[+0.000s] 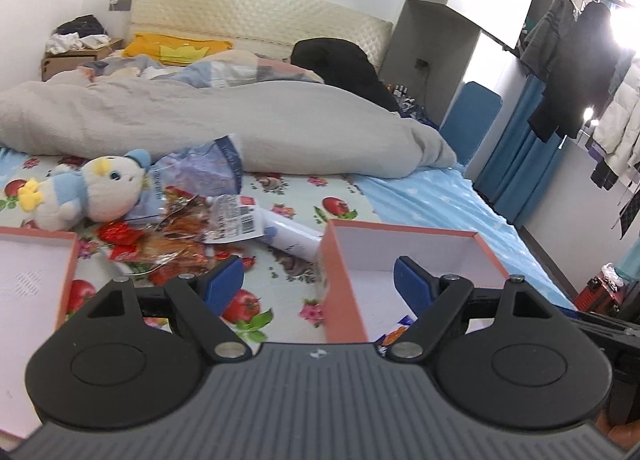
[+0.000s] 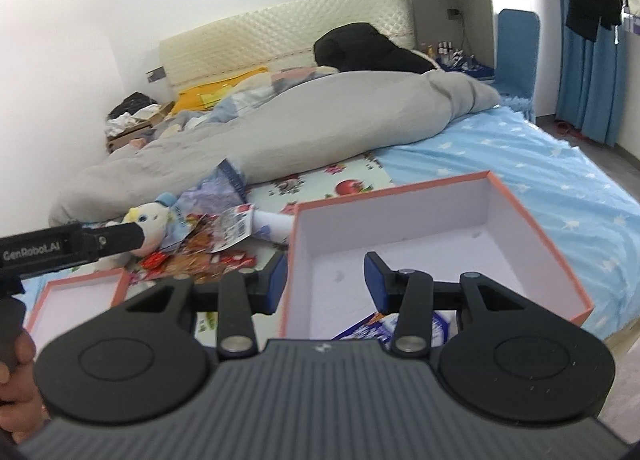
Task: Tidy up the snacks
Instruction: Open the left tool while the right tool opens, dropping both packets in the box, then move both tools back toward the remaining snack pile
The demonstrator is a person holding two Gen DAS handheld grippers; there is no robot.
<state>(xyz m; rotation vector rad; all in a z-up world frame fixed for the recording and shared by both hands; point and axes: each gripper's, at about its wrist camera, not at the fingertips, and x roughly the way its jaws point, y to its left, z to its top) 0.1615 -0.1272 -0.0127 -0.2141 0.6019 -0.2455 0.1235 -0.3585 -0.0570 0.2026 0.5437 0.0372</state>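
- Left gripper [image 1: 319, 287] — jaws spread wide with nothing between the blue pads; it hangs over the near edge of the bed, its left pad above the fruit-print sheet [image 1: 288, 196] and its right pad above the open box.
- Right gripper [image 2: 325, 275] — jaws partly apart and empty; the near-left wall of the large box shows in the gap between the pads, untouched by either.
- Large box [image 2: 536, 228] — orange outside, white inside, lying open on the bed; a blue-and-white snack packet [image 2: 372, 330] lies at its near edge, partly hidden behind the gripper.
- Smaller orange tray [image 2: 116, 280] — open, white-lined, to the left of the large box and apart from it.
- Snack pile [image 1: 180, 236] — red and orange wrappers and a clear packet with a barcode label, heaped on the sheet between the two boxes, further back.
- White tube [image 1: 292, 238] — lying on its side just beside the pile, close to the large box's far-left corner.
- Plush toy [image 1: 92, 192] — white and blue, lying at the left of the pile, with a crumpled blue bag [image 1: 208, 164] behind it.
- Grey duvet [image 1: 200, 124] — bunched across the bed behind everything.
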